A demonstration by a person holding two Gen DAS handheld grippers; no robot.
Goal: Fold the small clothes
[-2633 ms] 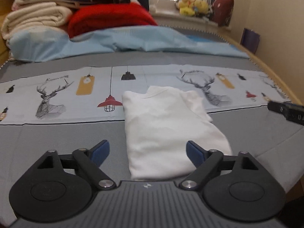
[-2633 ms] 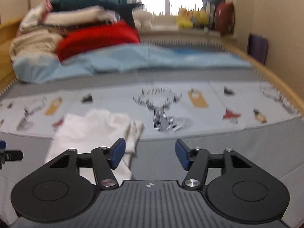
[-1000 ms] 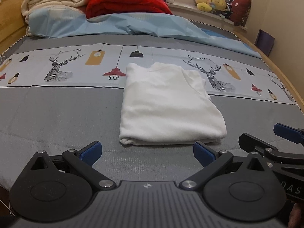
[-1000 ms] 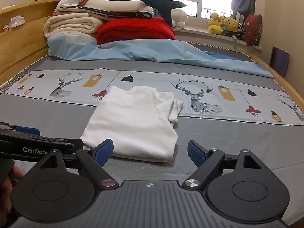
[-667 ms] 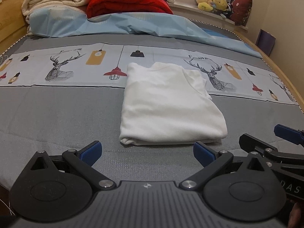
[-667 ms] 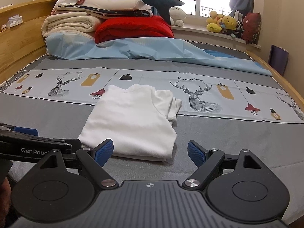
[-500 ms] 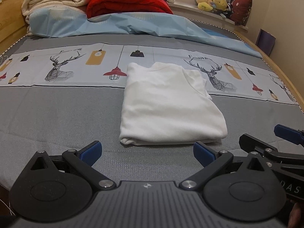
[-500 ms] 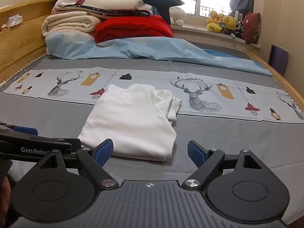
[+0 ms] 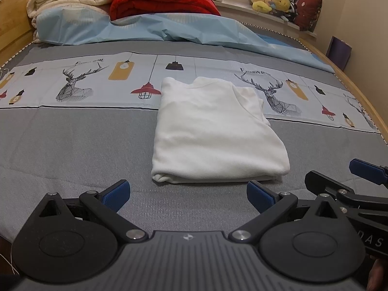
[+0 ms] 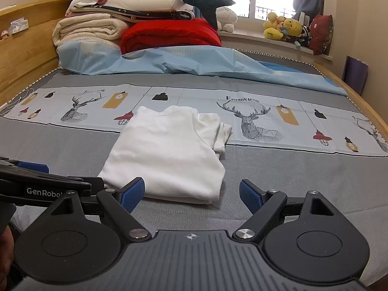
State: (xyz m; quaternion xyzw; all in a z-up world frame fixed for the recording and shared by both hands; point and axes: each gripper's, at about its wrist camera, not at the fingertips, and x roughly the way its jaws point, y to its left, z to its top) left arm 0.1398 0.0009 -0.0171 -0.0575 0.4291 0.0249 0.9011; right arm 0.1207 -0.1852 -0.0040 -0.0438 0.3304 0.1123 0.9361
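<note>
White garment (image 9: 215, 131) sits folded in a compact rectangle mid-bed, near edge on the grey bedspread (image 9: 72, 145), far edge over the printed deer strip. Left gripper (image 9: 188, 192) hangs just short of the near fold, tongs spread wide, nothing in them. Right gripper (image 10: 191, 192) same story: tongs apart, empty, near the garment's front right corner.

Judgement: fold looks about done, so the step is a tidy-up or release. To do it well, keep both tools low & level and square the right side only (don't drag the stack).

Left wrist view shows the near fold as a thick rolled edge. Right wrist view shows what that one hides: a sleeve (image 10: 224, 133) poking out past the right edge, prob. a loose layer, hard to be sure.
</note>
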